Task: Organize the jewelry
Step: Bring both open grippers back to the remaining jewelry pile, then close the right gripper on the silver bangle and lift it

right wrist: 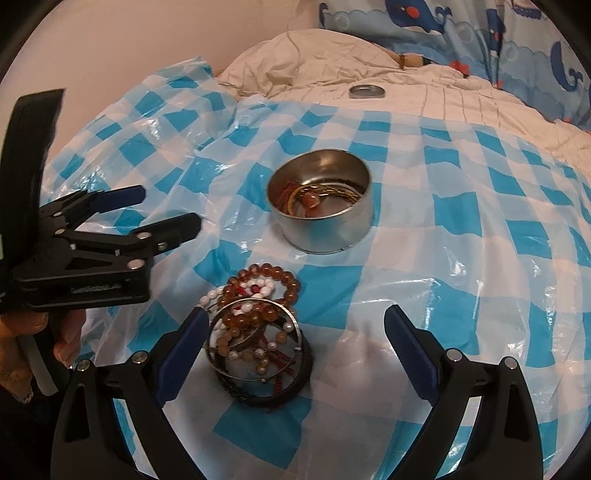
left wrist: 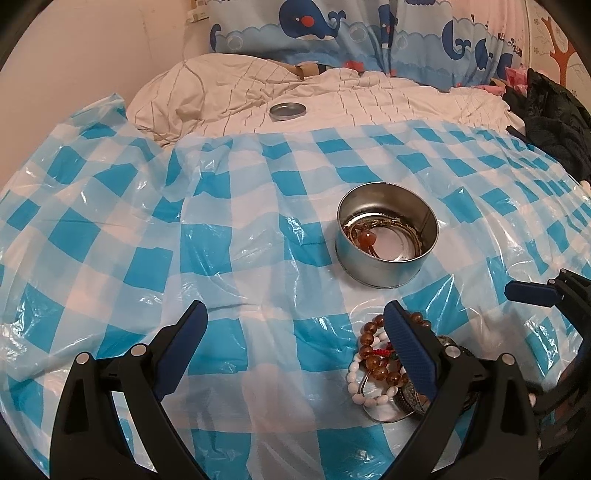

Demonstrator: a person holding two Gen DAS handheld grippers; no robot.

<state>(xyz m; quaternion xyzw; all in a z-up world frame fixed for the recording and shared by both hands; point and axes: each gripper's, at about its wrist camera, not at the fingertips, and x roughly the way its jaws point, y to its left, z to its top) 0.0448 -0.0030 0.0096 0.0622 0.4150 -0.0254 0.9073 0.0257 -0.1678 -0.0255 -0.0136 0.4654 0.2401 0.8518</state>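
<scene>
Round metal tin [right wrist: 320,214]: upright, mouth upward, on the blue-and-white checked plastic sheet [right wrist: 461,258] spread over the bed; contains gold-toned bangles and an amber bead. Tin lid [right wrist: 366,91]: lying flat on the cream quilt [right wrist: 443,96] beyond the sheet, well apart from the tin. Jewelry pile [right wrist: 255,332]: amber bead bracelets, white bead string, metal bangle, dark band, heaped flat on the sheet nearer than the tin; no clear long axis. Left hand-held gripper [left wrist: 295,321]: jaws spread wide, holding nothing, its right finger over the pile's edge. Right hand-held gripper [right wrist: 297,325]: jaws spread wide, empty, left finger just beside the pile. Whale-print bedding [left wrist: 332,33] at the bed's far end.
</scene>
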